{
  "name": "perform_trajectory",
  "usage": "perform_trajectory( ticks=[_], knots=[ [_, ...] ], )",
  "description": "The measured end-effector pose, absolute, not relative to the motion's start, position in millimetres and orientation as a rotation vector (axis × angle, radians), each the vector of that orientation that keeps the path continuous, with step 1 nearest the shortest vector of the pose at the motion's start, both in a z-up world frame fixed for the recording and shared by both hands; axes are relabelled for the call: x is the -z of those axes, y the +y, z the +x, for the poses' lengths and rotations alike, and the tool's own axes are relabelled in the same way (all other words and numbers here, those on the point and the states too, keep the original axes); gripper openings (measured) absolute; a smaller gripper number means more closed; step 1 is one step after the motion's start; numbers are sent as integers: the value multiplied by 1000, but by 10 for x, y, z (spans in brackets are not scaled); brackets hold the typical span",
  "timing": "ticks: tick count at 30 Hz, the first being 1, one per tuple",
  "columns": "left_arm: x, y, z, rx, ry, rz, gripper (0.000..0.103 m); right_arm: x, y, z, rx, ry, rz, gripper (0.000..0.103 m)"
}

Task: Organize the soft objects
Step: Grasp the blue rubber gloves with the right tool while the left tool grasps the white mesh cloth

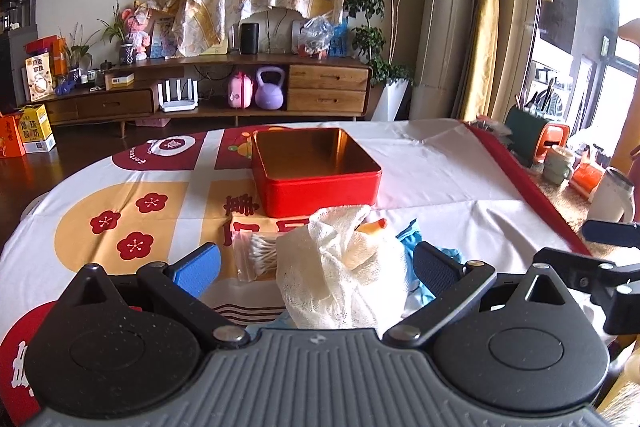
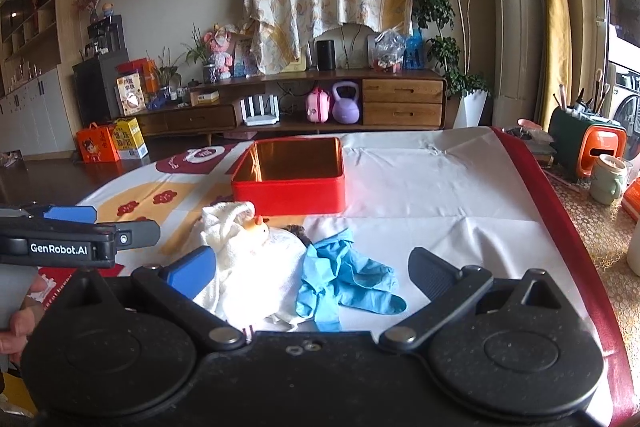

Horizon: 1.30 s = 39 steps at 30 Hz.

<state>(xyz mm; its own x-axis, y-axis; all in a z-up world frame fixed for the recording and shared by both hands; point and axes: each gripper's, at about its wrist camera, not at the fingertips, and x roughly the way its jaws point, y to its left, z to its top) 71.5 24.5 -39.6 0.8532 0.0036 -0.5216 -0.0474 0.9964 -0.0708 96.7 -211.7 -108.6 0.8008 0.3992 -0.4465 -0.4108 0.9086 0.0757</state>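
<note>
Two grippers poised over soft items on a table
Both the left gripper (image 1: 316, 267) and right gripper (image 2: 312, 269) are spread wide, empty; cloth (image 1: 340, 275) and blue gloves (image 2: 344, 279) lie before an open red tin (image 1: 316, 175) (cotton swabs (image 1: 256, 253), seemingly bagged, alongside)

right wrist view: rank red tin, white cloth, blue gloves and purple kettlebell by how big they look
1. red tin
2. white cloth and blue gloves: similar spread, both closest to the camera, so unranked
3. purple kettlebell, far off
</note>
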Motion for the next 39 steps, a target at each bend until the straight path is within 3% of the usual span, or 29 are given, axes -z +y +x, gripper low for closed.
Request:
perform_trajectory(
  ticks=[16, 23, 31, 35, 39],
  knots=[
    [955, 88, 1340, 35, 687, -8, 103, 1543, -2030, 1729, -522, 622, -168, 92],
    [1071, 131, 1570, 48, 713, -36, 103, 1709, -1941, 2158, -585, 697, -167, 77],
    [1153, 258, 1717, 93, 750, -123, 102, 1838, -1883, 2509, -687, 790, -116, 70],
    [1175, 286, 1761, 116, 763, -158, 101, 1903, -1946, 2683, -729, 854, -13, 54],
    [1190, 320, 1810, 127, 773, -184, 91, 1953, -2024, 2785, -743, 892, 79, 38]
  ],
)
